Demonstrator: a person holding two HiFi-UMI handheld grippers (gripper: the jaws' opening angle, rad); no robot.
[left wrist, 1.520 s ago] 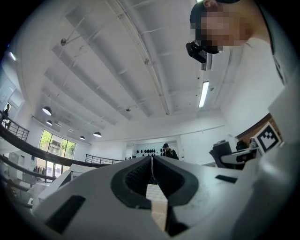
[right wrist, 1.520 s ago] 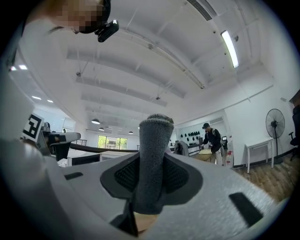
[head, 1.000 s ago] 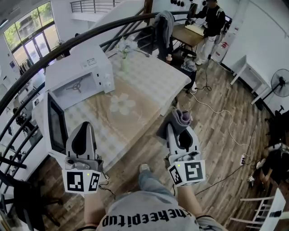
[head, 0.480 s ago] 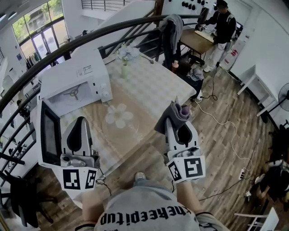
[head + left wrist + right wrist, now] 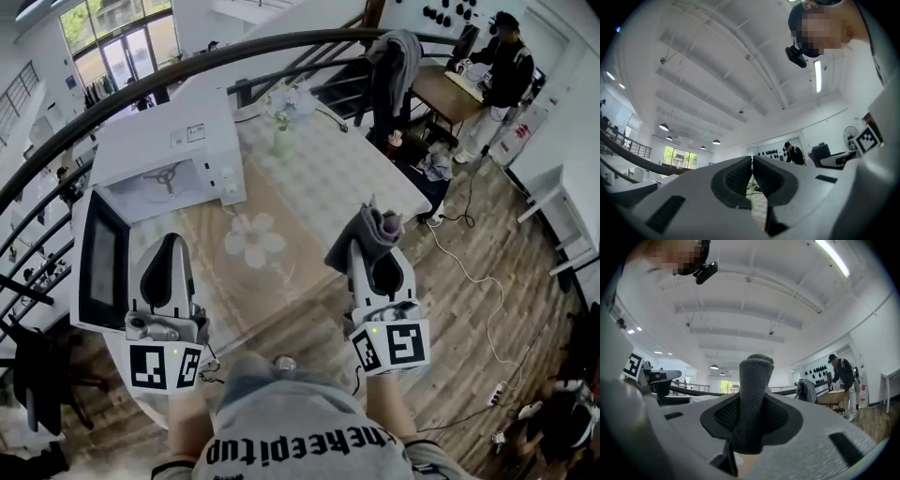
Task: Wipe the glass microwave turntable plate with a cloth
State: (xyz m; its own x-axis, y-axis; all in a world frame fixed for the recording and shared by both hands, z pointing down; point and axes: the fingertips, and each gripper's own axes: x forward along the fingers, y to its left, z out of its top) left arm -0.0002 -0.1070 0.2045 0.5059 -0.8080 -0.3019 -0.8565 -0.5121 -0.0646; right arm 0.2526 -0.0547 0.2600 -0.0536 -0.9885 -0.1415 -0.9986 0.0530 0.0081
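The glass turntable plate (image 5: 253, 240) lies out on the checked table (image 5: 328, 178), in front of the open microwave (image 5: 169, 150). The right gripper (image 5: 371, 251) pinches a folded grey cloth (image 5: 367, 232), held clear of the plate. The left gripper (image 5: 170, 242) is empty, its jaws pressed together. Wiping looks not yet begun, so all of it seems left to do.

Plate (image 5: 253, 240) before microwave (image 5: 167, 142), on table (image 5: 333, 178)
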